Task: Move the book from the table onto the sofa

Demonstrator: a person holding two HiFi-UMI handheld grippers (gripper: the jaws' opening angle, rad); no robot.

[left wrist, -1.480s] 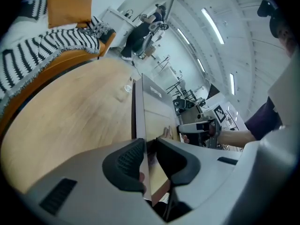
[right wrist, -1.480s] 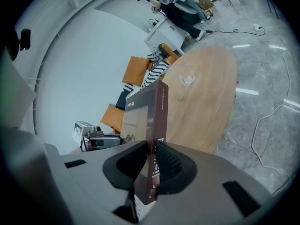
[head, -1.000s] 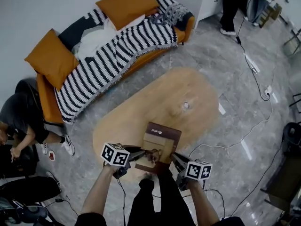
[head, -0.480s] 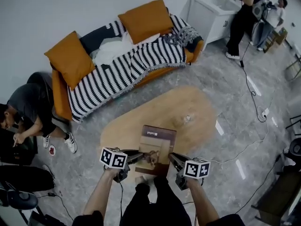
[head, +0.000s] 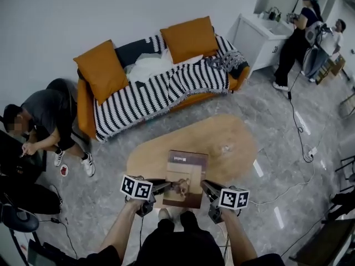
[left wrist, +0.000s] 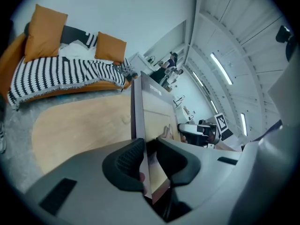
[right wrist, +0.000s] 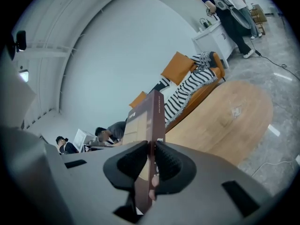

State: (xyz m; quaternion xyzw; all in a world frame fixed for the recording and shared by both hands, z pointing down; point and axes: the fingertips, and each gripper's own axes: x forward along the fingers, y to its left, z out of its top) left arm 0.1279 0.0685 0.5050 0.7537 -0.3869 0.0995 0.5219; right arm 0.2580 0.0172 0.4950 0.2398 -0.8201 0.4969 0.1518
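A brown book (head: 184, 170) with a tan cover picture hangs over the near end of the oval wooden table (head: 227, 137), held between both grippers. My left gripper (head: 166, 185) is shut on its left edge and my right gripper (head: 204, 186) is shut on its right edge. In the left gripper view the book (left wrist: 151, 108) stands on edge between the dark pads (left wrist: 126, 165). The right gripper view shows the book's spine (right wrist: 151, 121) clamped by the pads (right wrist: 168, 165). The orange sofa (head: 83, 107) with a striped blanket (head: 150, 93) stands beyond the table.
Two orange cushions (head: 101, 70) and white cloth lie on the sofa. A person (head: 41, 118) sits on the floor at its left end. Two people stand by a white cabinet (head: 258, 35) at the back right. Cables (head: 302, 143) trail across the grey floor. A small clear object (head: 226, 147) sits on the table.
Both grippers have risen together with the book, lifting it clear of the tabletop. The head view now takes in more of the sofa, wall and the seated person.
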